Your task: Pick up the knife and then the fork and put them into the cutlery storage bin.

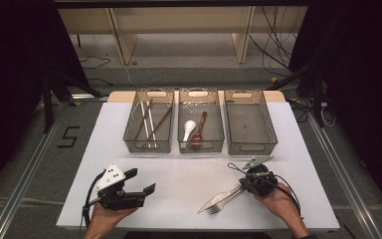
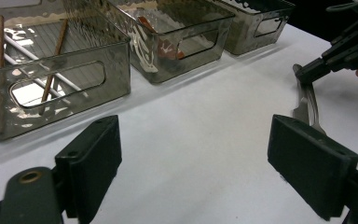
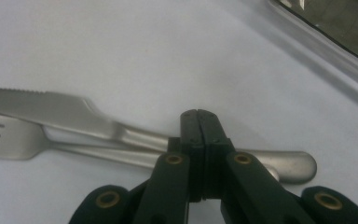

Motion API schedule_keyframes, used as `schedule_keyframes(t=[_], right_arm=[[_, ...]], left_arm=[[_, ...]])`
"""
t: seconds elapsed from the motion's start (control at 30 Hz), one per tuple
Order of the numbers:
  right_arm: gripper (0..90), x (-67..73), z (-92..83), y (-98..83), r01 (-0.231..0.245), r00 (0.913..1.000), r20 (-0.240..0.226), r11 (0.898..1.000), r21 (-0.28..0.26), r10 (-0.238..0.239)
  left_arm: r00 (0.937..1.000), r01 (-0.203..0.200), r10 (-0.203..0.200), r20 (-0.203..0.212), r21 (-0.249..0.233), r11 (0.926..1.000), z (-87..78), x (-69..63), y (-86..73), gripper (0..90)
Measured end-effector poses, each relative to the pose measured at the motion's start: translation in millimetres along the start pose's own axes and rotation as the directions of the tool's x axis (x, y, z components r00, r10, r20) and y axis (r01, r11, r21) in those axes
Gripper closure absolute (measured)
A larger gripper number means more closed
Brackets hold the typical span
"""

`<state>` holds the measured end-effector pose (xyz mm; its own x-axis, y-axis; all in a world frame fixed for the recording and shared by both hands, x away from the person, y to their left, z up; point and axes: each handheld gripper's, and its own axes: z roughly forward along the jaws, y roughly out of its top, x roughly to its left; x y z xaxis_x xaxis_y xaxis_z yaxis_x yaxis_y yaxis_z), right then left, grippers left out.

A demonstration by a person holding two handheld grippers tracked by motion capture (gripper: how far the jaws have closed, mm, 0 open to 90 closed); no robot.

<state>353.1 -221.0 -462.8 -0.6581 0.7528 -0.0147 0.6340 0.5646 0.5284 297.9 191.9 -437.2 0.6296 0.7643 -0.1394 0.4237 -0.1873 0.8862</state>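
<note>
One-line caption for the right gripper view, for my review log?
Right tongs closed over the handles of a knife and fork lying side by side on the white table.

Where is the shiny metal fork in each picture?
High view: the shiny silver metal fork lies low on the white table, right of middle, tines toward the person.
Left gripper view: at the right edge, below the other tool.
Right gripper view: at the left, under the knife.
Shared landmark: the silver serrated metal knife beside it.
</note>
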Motion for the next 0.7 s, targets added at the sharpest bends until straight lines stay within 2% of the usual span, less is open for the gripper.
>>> schedule_keyframes(t=[0.07,0.1,0.17,0.43,0.63,0.7], right_arm=[[90.0,0.5,-1.3,-3.2,0.002,1.0,-0.009,1.0,0.006,-0.002],[90.0,1.3,-1.4,-5.1,0.0,0.9999,-0.015,1.0,0.026,0.001],[90.0,1.4,-1.5,-9.5,-0.008,0.9998,-0.016,1.0,0.018,0.009],[90.0,2.3,-2.4,-13.4,-0.019,0.9994,-0.027,0.999,0.051,0.02],[90.0,3.9,-4.9,-14.3,-0.004,0.9991,-0.041,0.997,0.075,0.008],[90.0,4.2,-6.2,-12.2,0.015,0.9994,-0.032,0.997,0.076,-0.013]], left_arm=[[1.0,-0.001,0.001,0.004,0.006,1.0,0.6,-0.5,-0.1,17.0],[1.0,-0.003,0.003,0.005,0.007,1.0,1.0,-1.0,-0.1,17.0],[1.0,-0.005,0.005,0.006,0.005,1.0,1.6,-1.6,0.2,17.0],[1.0,-0.006,0.006,0.003,0.009,0.9999,1.8,-1.4,0.1,17.0],[1.0,-0.004,0.004,0.003,0.007,1.0,0.7,-0.9,-0.2,17.0],[1.0,-0.003,0.003,0.003,0.008,1.0,0.8,-0.9,-0.3,17.0]])
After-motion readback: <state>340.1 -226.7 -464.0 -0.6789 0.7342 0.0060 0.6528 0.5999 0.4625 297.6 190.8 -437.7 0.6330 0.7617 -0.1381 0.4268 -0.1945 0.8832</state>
